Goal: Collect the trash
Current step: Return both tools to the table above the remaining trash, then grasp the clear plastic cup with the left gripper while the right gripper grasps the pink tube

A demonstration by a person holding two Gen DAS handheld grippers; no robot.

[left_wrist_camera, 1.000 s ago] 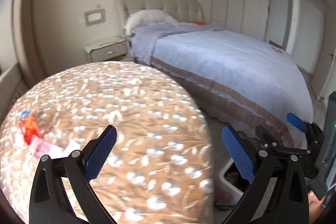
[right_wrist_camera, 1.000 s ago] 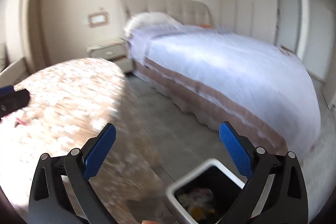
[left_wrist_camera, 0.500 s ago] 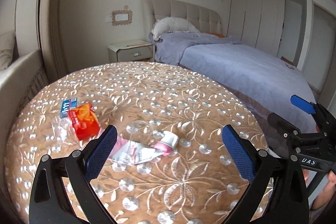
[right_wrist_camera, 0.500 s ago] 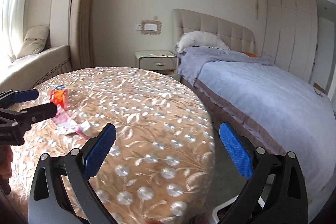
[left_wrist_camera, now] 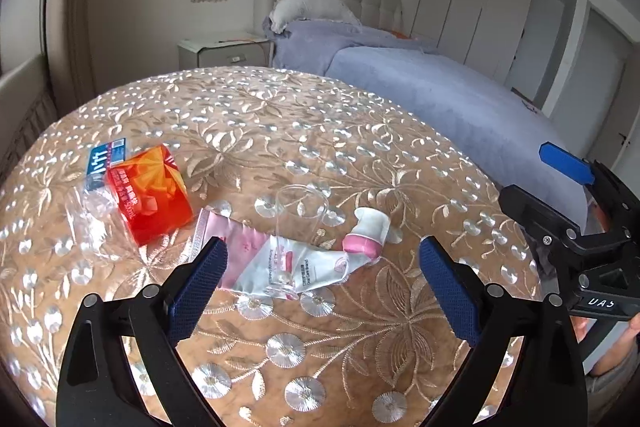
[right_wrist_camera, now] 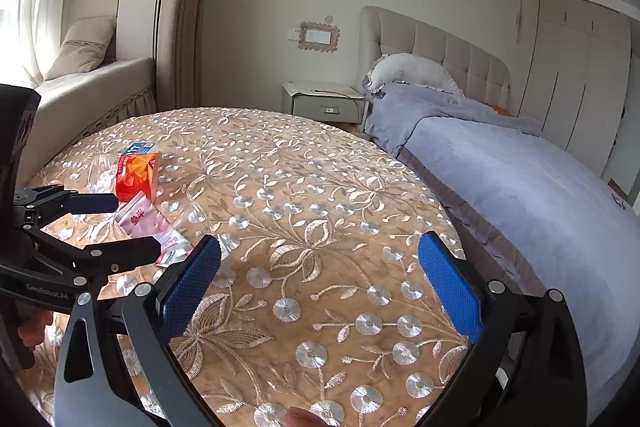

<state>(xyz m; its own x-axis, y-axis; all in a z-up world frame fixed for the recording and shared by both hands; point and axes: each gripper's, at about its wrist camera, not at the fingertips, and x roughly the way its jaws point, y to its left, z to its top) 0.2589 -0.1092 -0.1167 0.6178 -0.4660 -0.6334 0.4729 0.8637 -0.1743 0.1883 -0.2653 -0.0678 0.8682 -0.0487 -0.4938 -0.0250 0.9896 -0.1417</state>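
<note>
A bed (left_wrist_camera: 460,95) is seen behind the round embroidered tabletop (left_wrist_camera: 320,131). Over its near part the left claw (left_wrist_camera: 322,285) is held released, its jaws having just been closing, with a squashed pink-and-white tube (left_wrist_camera: 296,263) between them but untouched. The right claw (right_wrist_camera: 320,279) is spread wide over bare cloth. An orange box (left_wrist_camera: 150,193) lies beside the tube, against a crumpled clear bottle (left_wrist_camera: 94,199).

One orange carton (left_wrist_camera: 148,193), one tube (left_wrist_camera: 288,263), one clear cup (left_wrist_camera: 298,223), one crushed bottle (left_wrist_camera: 96,187).
</note>
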